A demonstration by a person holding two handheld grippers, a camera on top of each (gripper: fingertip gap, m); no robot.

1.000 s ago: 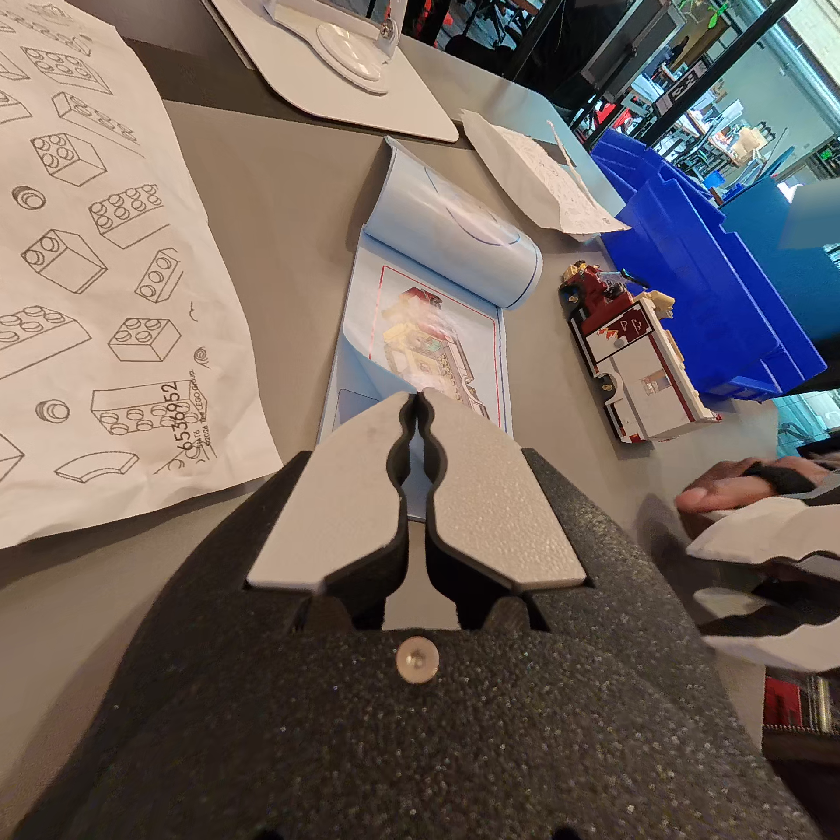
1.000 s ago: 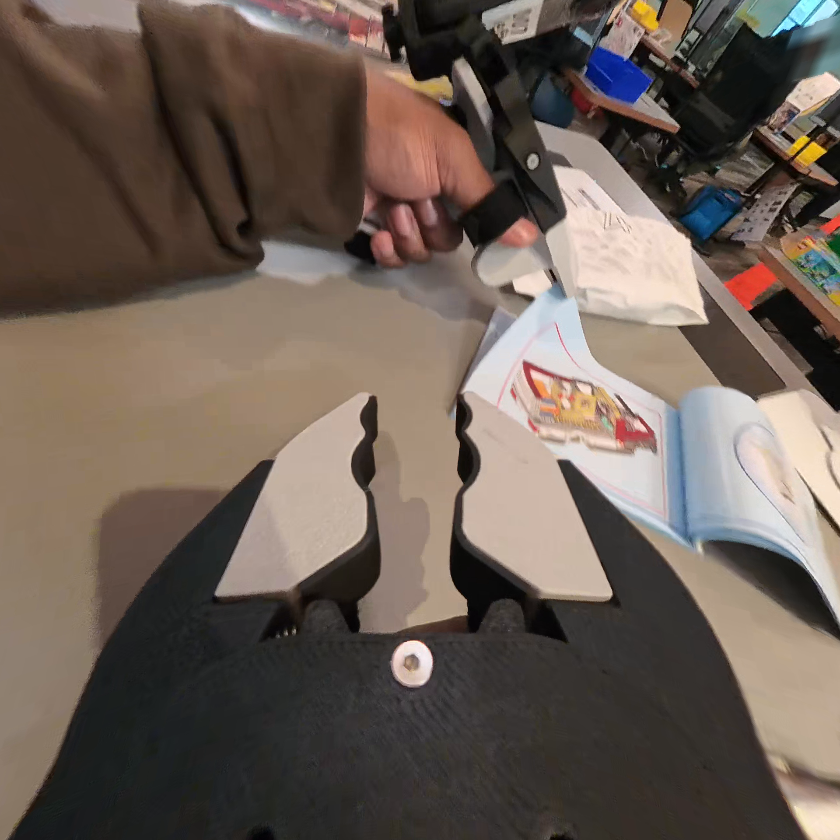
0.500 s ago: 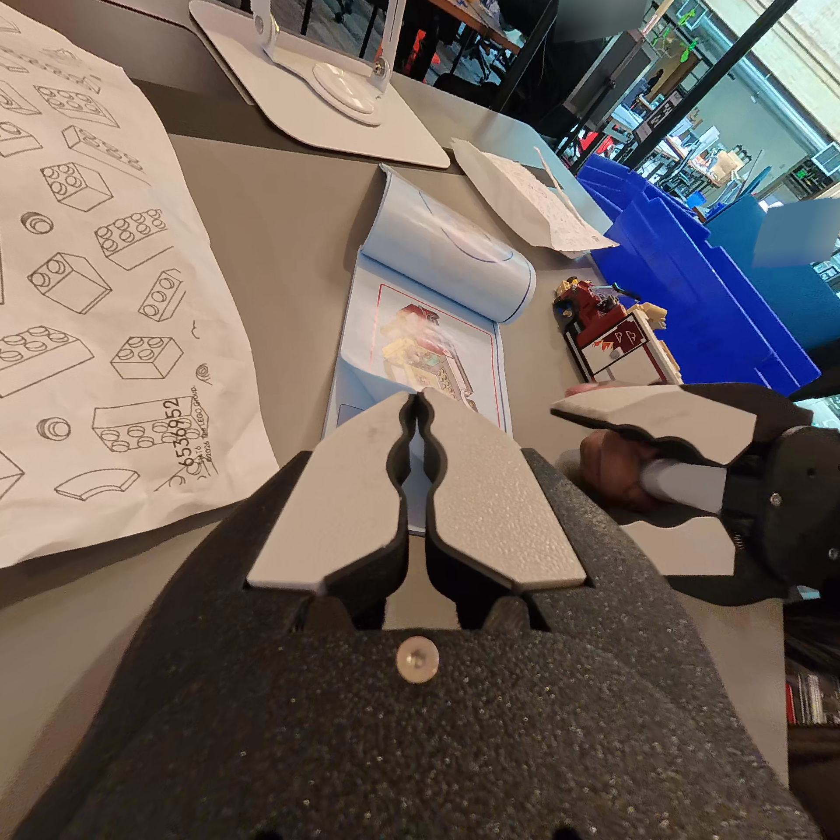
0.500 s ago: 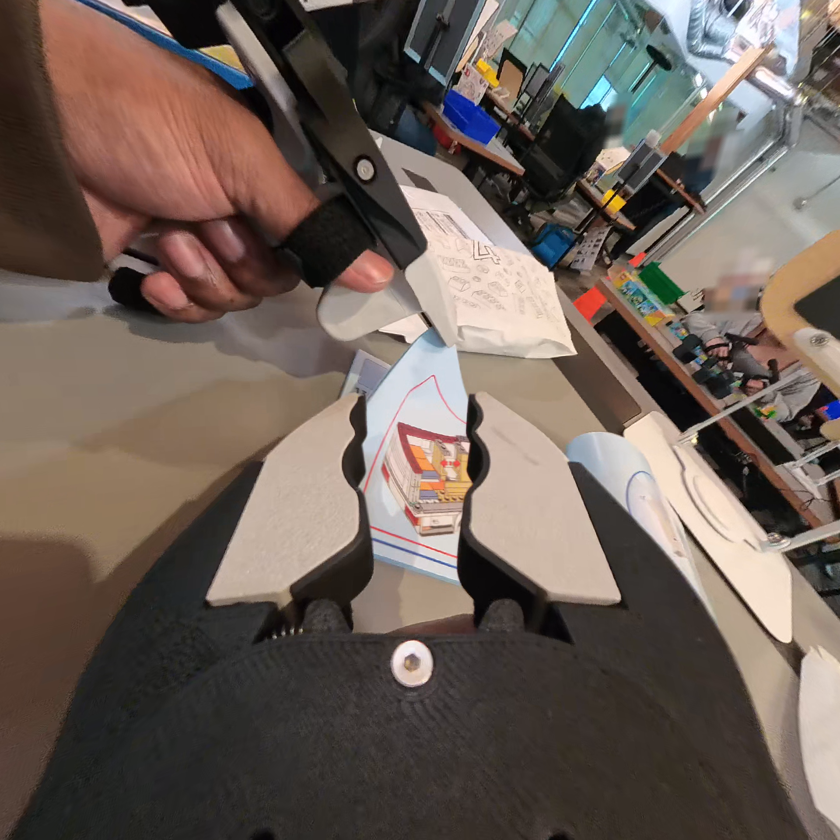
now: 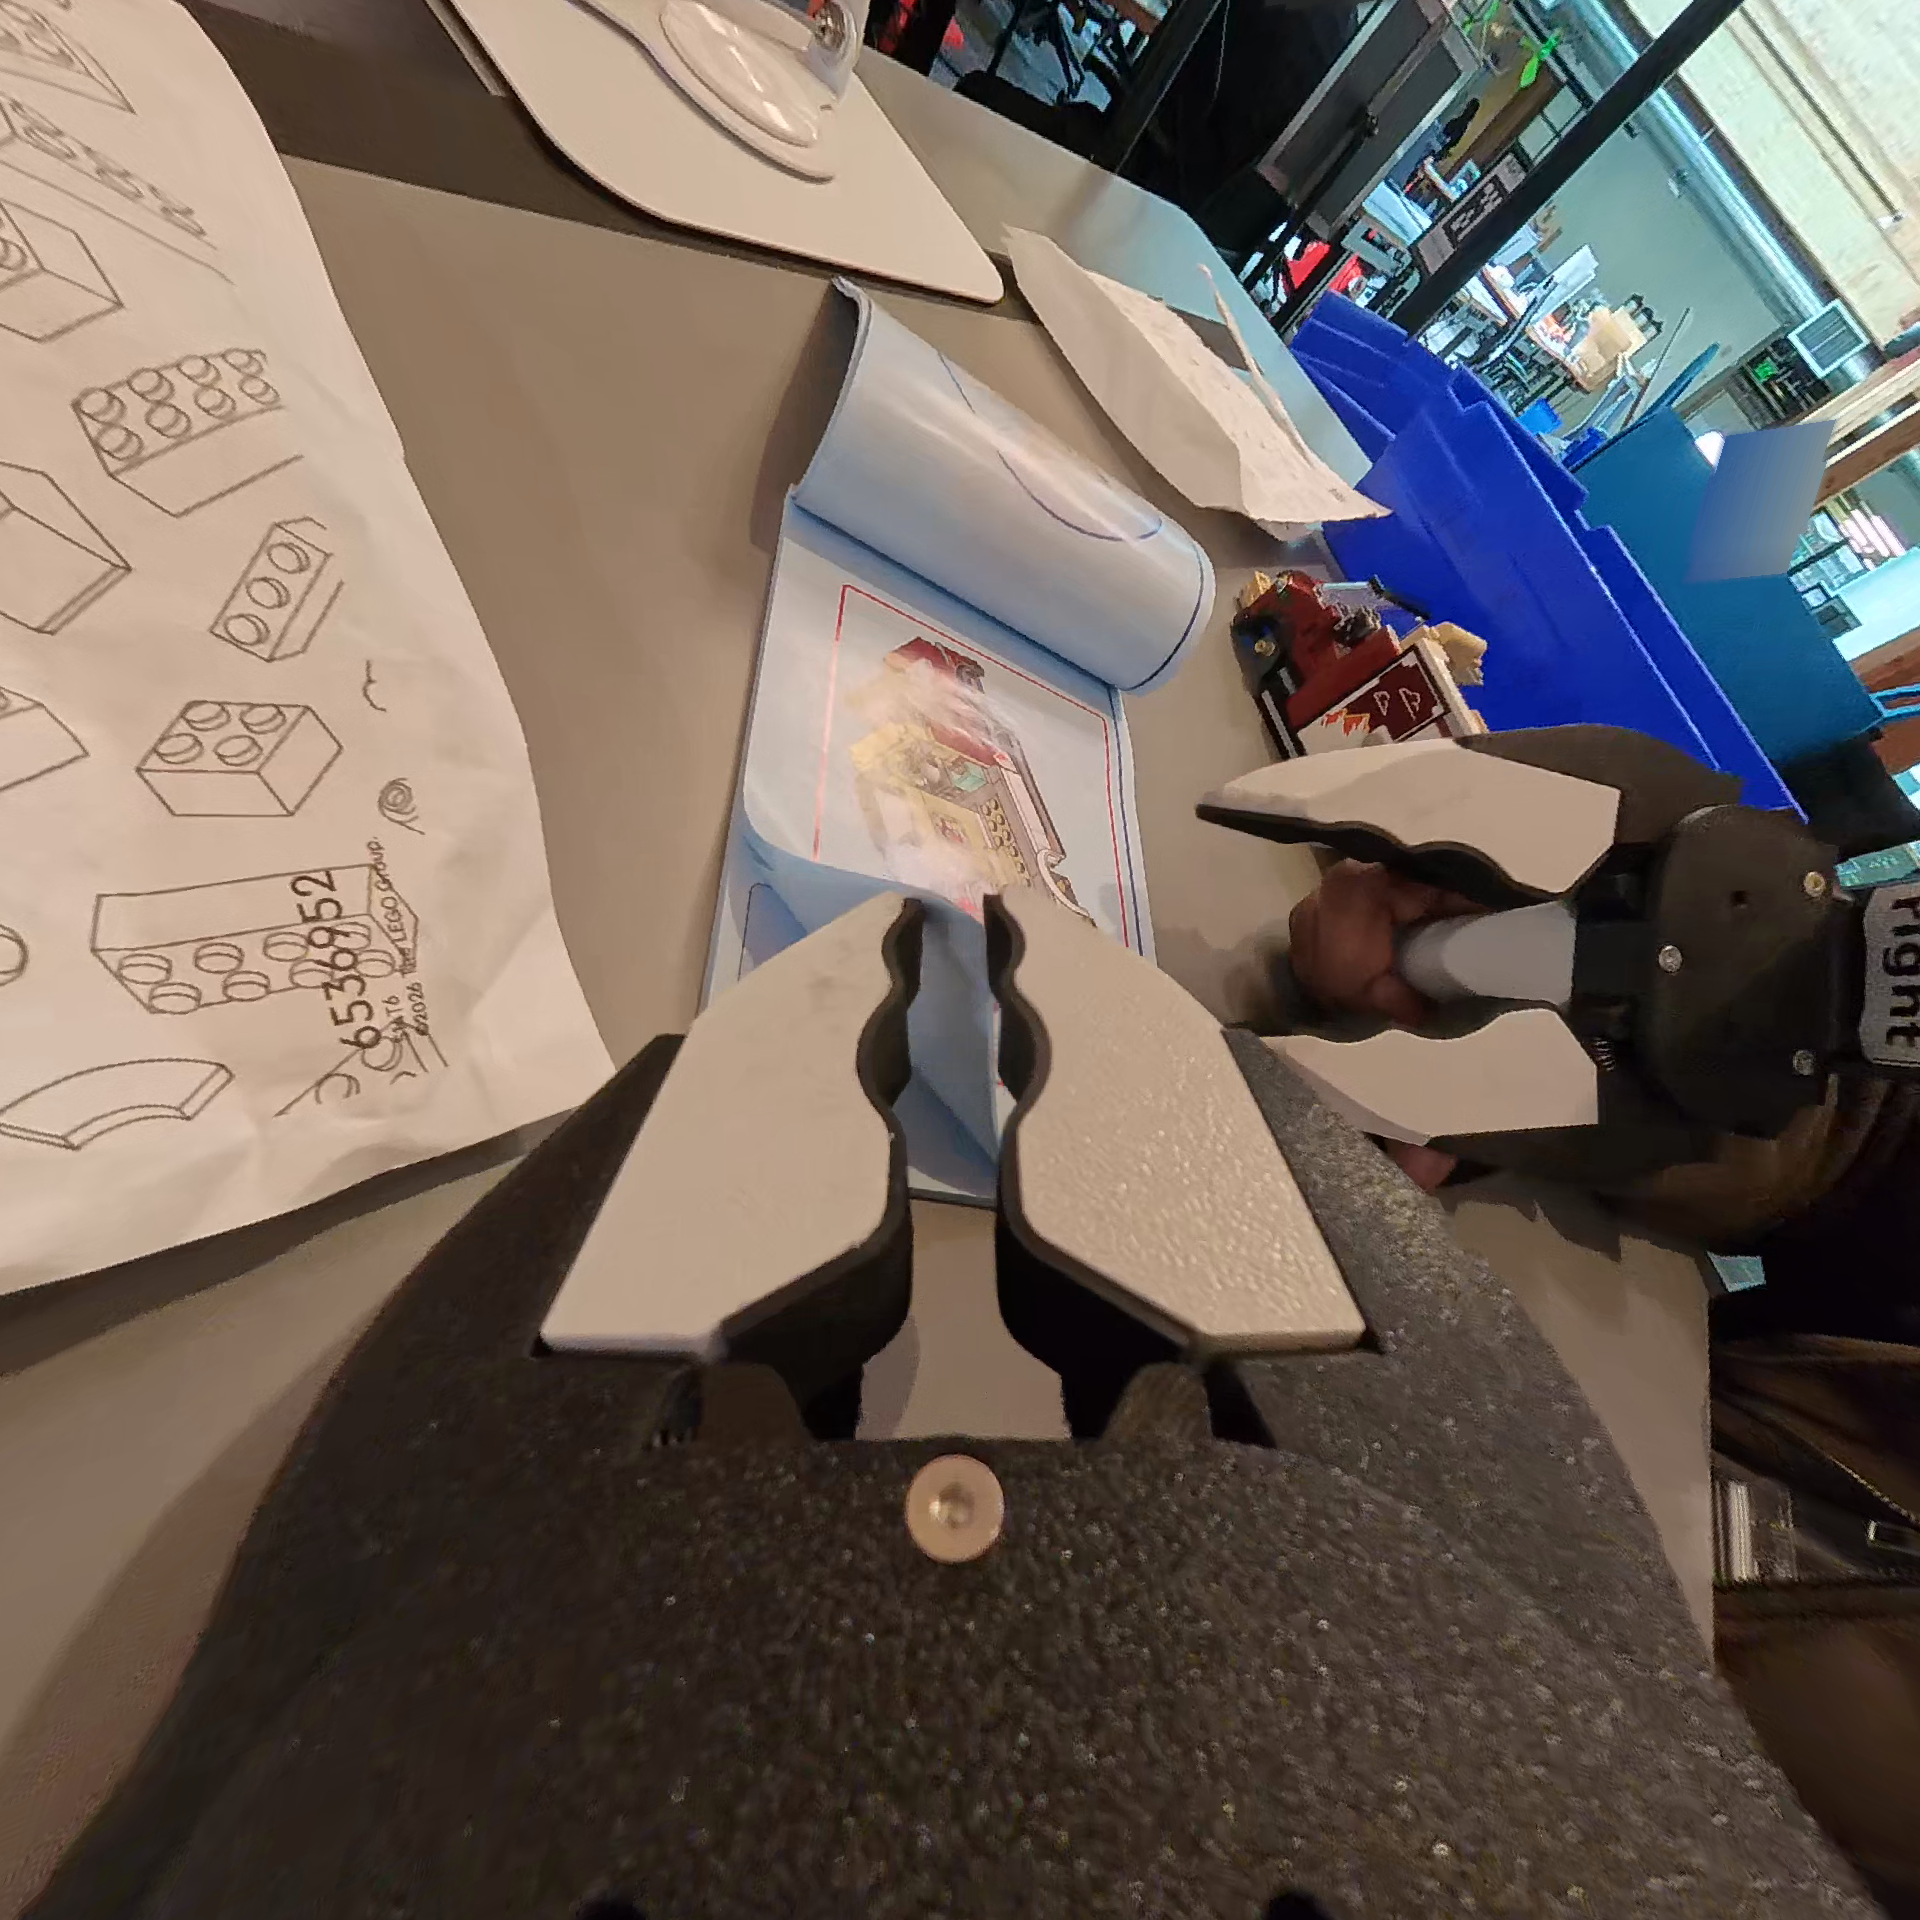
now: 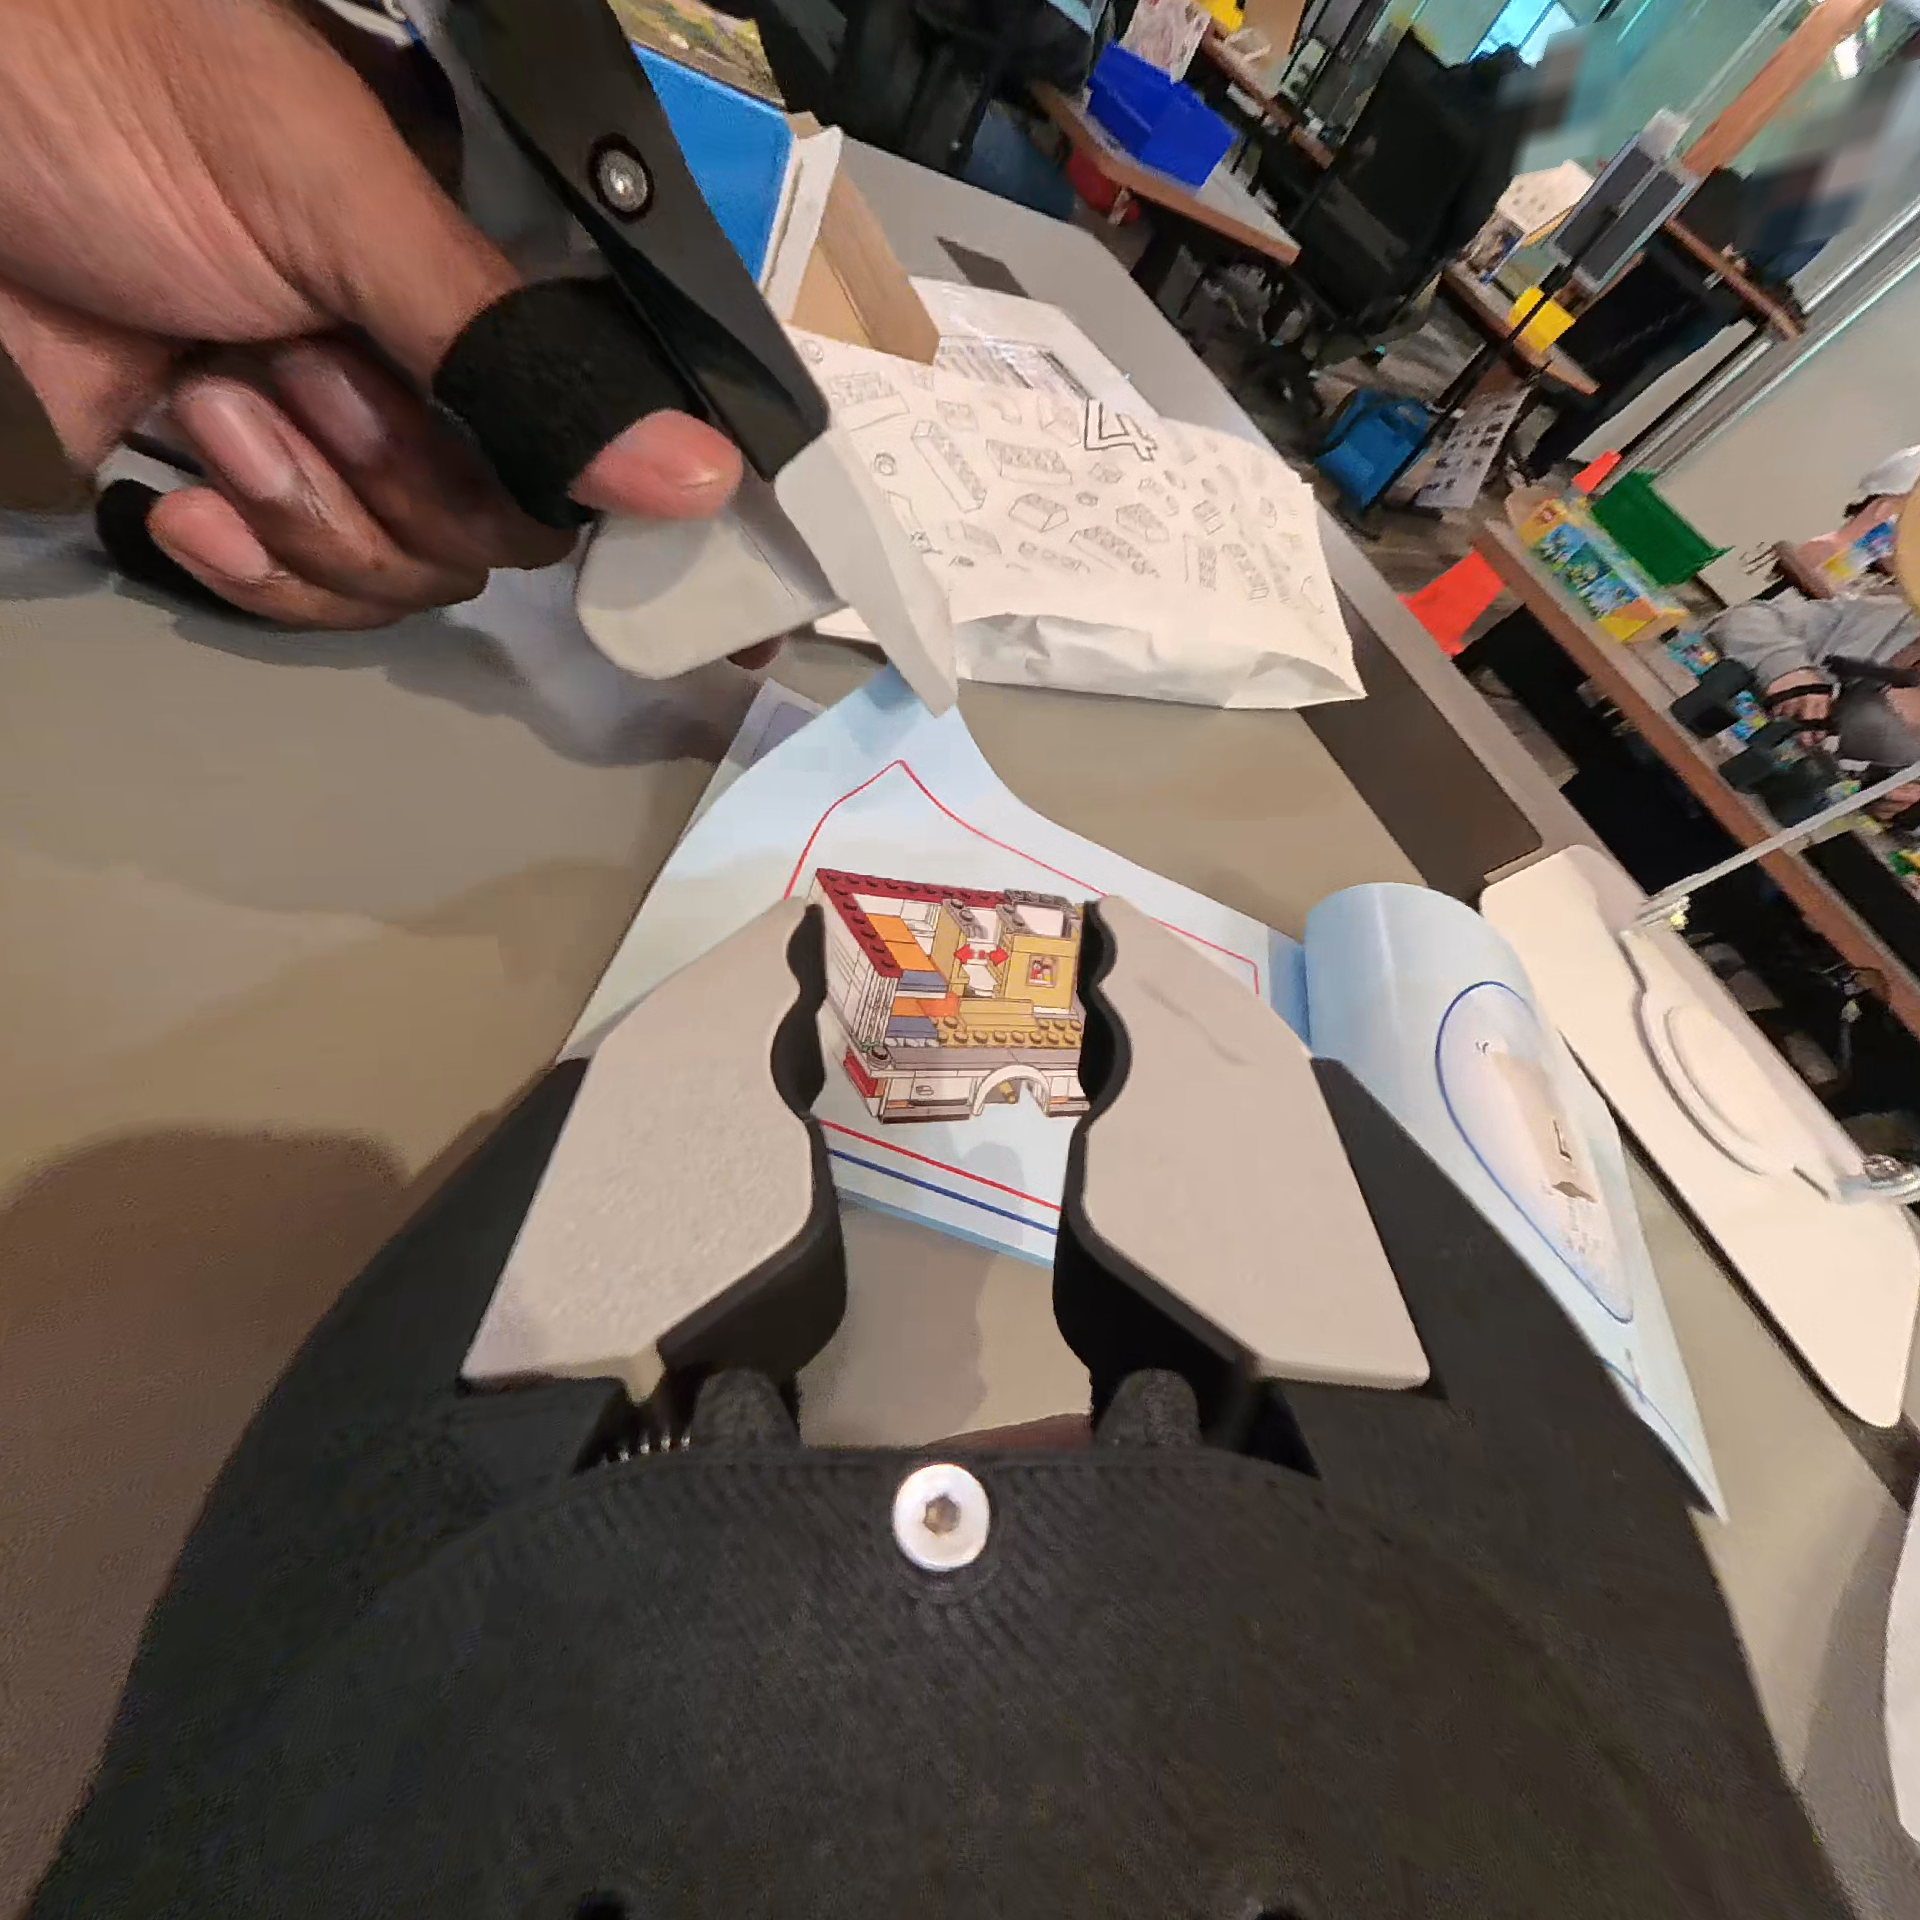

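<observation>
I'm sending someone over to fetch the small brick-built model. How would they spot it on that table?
Find the row of blue bins along the grey table's edge. The model stands right against them, beside the open pale-blue booklet. It is the only three-dimensional brick build there, dark red and white; everything around it is paper.

Desk [image 5: 582, 436]: flat grey top with a darker grey strip along the far edge.

Lying on it:
- open pale-blue instruction booklet [image 5: 935, 727], centre, its far pages curled into a roll, near corner lifted;
- large white paper bag printed with brick outlines [image 5: 208, 644], at 9 o'clock from the booklet;
- smaller crumpled white paper bag [image 5: 1174, 405], at 1 o'clock;
- flat white rounded stand base [image 5: 727, 156], at 12 o'clock;
- red-and-white toy brick truck [image 5: 1340, 675], at 3 o'clock;
- blue plastic bins [image 5: 1558, 582], just beyond the truck.
</observation>
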